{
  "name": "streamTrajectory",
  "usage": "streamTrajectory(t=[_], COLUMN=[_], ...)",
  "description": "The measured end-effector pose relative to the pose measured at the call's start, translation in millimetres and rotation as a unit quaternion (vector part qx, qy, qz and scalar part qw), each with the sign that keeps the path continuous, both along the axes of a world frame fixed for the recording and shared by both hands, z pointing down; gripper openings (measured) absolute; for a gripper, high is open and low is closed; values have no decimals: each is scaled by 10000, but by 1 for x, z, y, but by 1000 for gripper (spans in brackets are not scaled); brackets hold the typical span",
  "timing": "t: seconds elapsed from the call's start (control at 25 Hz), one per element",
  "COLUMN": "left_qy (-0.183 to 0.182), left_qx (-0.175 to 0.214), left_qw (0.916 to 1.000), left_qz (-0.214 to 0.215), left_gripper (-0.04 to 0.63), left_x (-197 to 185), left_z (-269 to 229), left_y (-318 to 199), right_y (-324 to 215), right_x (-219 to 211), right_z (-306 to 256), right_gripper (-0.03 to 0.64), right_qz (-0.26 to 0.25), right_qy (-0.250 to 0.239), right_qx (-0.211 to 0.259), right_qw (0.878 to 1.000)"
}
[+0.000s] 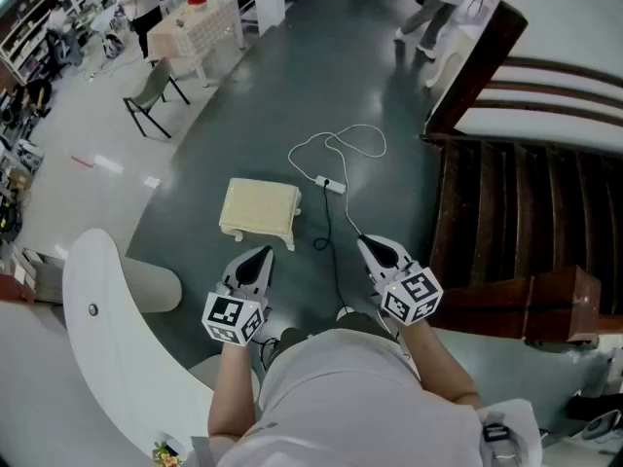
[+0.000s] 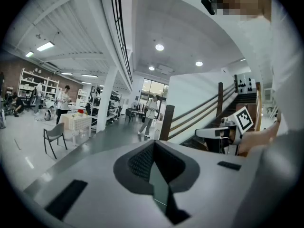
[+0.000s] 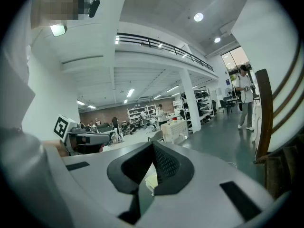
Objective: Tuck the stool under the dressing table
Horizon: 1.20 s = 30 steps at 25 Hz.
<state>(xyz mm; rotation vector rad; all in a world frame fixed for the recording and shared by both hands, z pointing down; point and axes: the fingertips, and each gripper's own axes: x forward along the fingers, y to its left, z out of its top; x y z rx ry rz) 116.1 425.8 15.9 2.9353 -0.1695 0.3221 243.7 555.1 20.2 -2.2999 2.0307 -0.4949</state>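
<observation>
The floor (image 1: pixel 370 76) is smooth and dark grey-green, and it changes to a lighter grey toward 9 o'clock of the head view. The room is a large open hall with white columns and shelves far behind. A brown wooden staircase (image 1: pixel 506 212) fills the side at 3 o'clock. A thin white cable (image 1: pixel 341 149) lies in loops on the floor at 12 o'clock. At 10 o'clock stand a folding chair (image 1: pixel 151 90) and a table with a light cloth (image 1: pixel 200 29).

The cream stool (image 1: pixel 260 207) stands upright on the dark floor, near the middle of the head view. Its seat faces up and its short legs point down. The long axis of the seat runs from about 9 to 3 o'clock. The white curved dressing table (image 1: pixel 102 339) is at 8 o'clock from the stool, and the two are apart.

The left hand-held gripper (image 1: pixel 256 259) is just behind the stool, at its 6 o'clock, without touching it. Its jaws are closed together with nothing between them. The right hand-held gripper (image 1: pixel 378 251) is at 4 o'clock from the stool, also closed and empty.
</observation>
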Motion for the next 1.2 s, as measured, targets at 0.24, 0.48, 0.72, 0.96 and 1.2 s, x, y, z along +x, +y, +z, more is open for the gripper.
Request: streamTrajectory(t=[0.24,0.48,0.72,0.96,1.2], left_qy=[-97,-465,-686,-671,-528], left_qx=[14,131,-32,-148,-208], left_qw=[9998,9982,9970,9971,9978], left_qz=[-194,-351,-354,-341,-347], left_gripper=[0,2,2,2,2], left_x=[53,84,96,108,96], left_z=[9,21,43,54,51], left_y=[29,47,30,-43,-143], right_y=[34,43,22,-49,-147], right_x=[54,83,102,116,108], right_z=[6,15,34,34,23], right_gripper=[9,9,11,11,9], right_qz=[-77,-311,-279,-272,-406], right_qy=[-24,-184,-773,-1358,-1427], right_qx=[36,172,277,492,672], right_qw=[10000,9992,9962,9891,9866])
